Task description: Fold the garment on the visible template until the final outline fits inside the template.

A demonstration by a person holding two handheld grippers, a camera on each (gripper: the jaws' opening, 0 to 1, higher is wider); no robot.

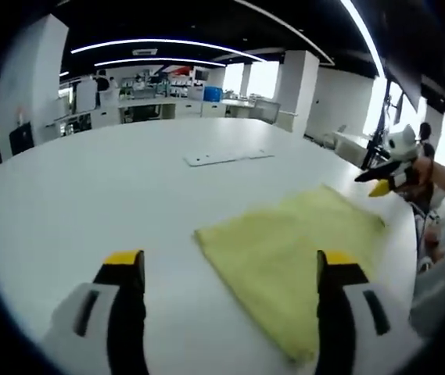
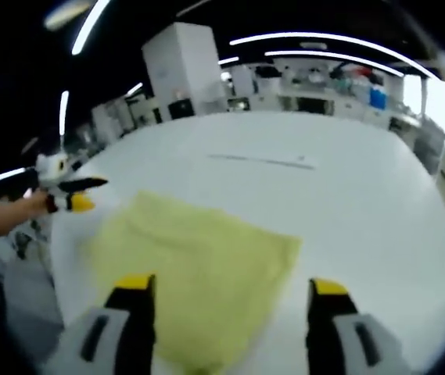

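The yellow garment [image 1: 292, 250] lies folded flat on the white table [image 1: 89, 195]; it looks light, soft and limp, best pinched at a corner or edge; left gripper [image 1: 230, 269] and right gripper [image 2: 226, 293] both hover with jaws spread, holding nothing.

Left gripper [image 1: 231, 269] at 6 o'clock, jaws wide apart, yellow-tipped, nothing between them, held above the white table [image 1: 89, 195]. Yellow garment [image 1: 292, 250] lies flat on the table at 4 to 5 o'clock, folded into a rough rectangle; the right-hand jaw overlaps its near part. Right gripper [image 1: 378, 181] at 3 o'clock, in a hand [image 1: 419, 173], just beyond the garment's far corner. Flat white template [image 1: 228, 157] at 12 o'clock, well apart from the garment.
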